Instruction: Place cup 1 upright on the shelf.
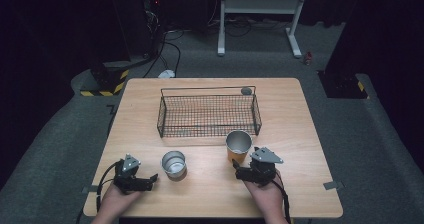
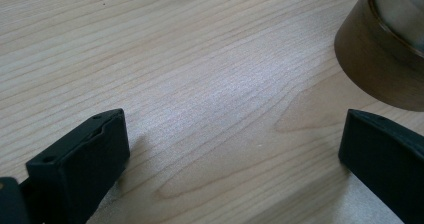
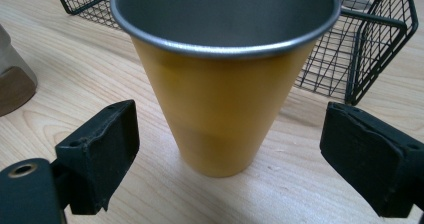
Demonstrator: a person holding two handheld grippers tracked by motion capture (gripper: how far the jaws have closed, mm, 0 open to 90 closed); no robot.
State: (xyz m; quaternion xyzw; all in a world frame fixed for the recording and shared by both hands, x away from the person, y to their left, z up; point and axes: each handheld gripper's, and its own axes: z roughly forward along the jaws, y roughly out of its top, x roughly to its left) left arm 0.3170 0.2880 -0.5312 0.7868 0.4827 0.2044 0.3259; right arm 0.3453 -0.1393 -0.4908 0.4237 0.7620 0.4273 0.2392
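Yellow steel cup point(image 3: 222, 91) upright on wooden table point(image 1: 210, 194), just in front of wire basket point(image 1: 208, 115), near its right front corner. Seen in high view at point(image 1: 238, 145), directly ahead of right gripper point(image 1: 239, 168). In right gripper view: cup stood between the two black pads, somewhat beyond their tips, roughly centred; left pad point(image 3: 102, 144) and right pad point(image 3: 370, 156) both clear of cup wall, bare table showing on each side. Jaws spread wide, gripping nothing. Cup mouth open upward, grey metal inside, rolled rim.

Second cup, shorter, brown-sided w/ metal interior point(image 1: 173, 164), upright on table to left of yellow one, well apart from it. Lay just right of left gripper point(image 1: 150, 180) in high view. In left gripper view: brown cup point(image 2: 385, 64) at upper right, beyond and just above right pad point(image 2: 385, 154), not between pads; whether touching it, couldn't tell. Left pad point(image 2: 82, 159) well off to other side, only bare wood grain between. Jaws wide apart, nothing held.

Both grippers low at table, hands entering from near edge. Basket w/ small grey round item point(image 1: 246, 90) at back right rim.
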